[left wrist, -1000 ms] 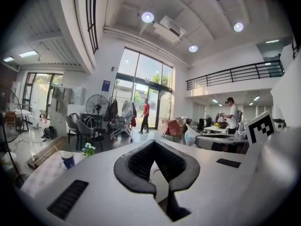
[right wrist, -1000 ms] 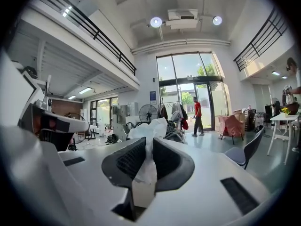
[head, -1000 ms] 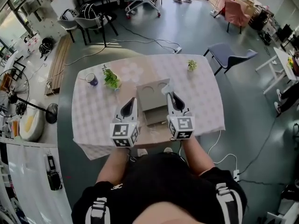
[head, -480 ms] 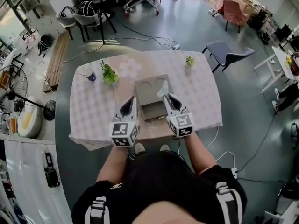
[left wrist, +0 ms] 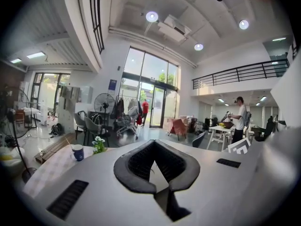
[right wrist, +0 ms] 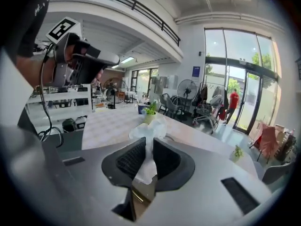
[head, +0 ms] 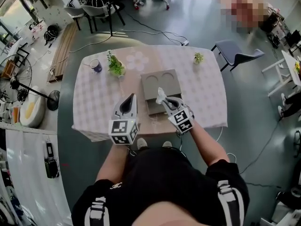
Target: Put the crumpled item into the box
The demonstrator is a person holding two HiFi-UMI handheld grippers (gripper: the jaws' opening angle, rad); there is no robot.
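A grey box [head: 160, 84] with two round recesses in its top lies mid-table, its open front part [head: 156, 109] facing me. My right gripper [head: 164, 99] hovers over that front part, shut on a white crumpled tissue [head: 160, 95]. In the right gripper view the tissue [right wrist: 148, 130] sticks out past the fingertips of that gripper [right wrist: 146, 142], pinched between the pads. My left gripper [head: 130, 98] is just left of the box, above the table, shut with nothing in it. The left gripper view shows its tips [left wrist: 153, 142] meeting.
On the checked tablecloth [head: 99, 102] a blue mug [head: 96, 66] and a potted plant [head: 115, 66] stand at the far left. A small plant [head: 199, 57] stands at the far right. A grey chair [head: 235, 53] is beyond the table's right corner.
My right gripper has swung left and turned over the box's front part, carrying the tissue. The left gripper has kept its place beside the box.
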